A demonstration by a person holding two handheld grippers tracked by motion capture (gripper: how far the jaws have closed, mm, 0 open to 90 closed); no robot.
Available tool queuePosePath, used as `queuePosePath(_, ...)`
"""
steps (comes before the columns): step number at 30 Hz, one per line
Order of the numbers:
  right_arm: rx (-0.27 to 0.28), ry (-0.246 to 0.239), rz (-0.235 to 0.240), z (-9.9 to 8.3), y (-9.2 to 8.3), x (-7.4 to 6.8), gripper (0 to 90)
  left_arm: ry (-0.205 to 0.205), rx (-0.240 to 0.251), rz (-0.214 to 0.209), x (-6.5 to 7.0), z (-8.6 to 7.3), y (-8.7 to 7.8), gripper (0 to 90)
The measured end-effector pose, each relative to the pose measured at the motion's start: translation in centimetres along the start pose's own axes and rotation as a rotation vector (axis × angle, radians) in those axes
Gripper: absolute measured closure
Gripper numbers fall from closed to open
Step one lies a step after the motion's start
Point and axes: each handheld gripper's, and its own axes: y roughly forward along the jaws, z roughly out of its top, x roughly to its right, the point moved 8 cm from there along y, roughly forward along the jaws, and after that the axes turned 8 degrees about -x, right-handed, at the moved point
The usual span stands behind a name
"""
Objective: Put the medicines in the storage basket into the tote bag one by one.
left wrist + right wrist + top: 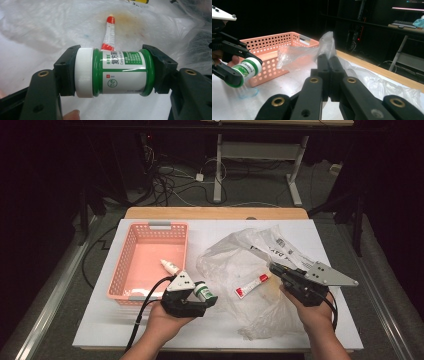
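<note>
We grip the green jar (204, 292) end to end in our left gripper (200, 296), lower centre of frame, just right of the pink basket (131, 246). Our right gripper (276, 268) pinches the plastic bag (230, 252) shut-jawed. One dropper bottle (169, 266) is binned; the jar and the red tube (252, 285) remain.

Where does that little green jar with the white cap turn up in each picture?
High view: green jar low centre-left, in the left gripper.
Left gripper view: jar centre, lying sideways between the jaws.
Right gripper view: jar at far left.
Shared landmark: the clear plastic bag.
</note>
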Motion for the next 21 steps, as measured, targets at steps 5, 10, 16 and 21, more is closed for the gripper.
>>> queuePosePath(5,0.001,-0.003,0.000,0.0,0.0,0.0,89.9,0.019,-0.010,-0.008,0.6,1.3,1.7,34.1)
queuePosePath(10,0.000,0.001,0.000,0.0,0.0,0.0,89.9,0.056,-0.023,0.006,1.0,2.6,3.9,34.0)
queuePosePath(16,0.001,0.006,0.001,0.0,0.0,0.1,89.9,0.091,-0.048,-0.030,1.9,3.4,6.9,34.0)
queuePosePath(21,0.007,0.008,0.002,0.1,0.0,0.1,89.9,0.087,-0.058,-0.043,2.2,4.1,9.7,33.9)
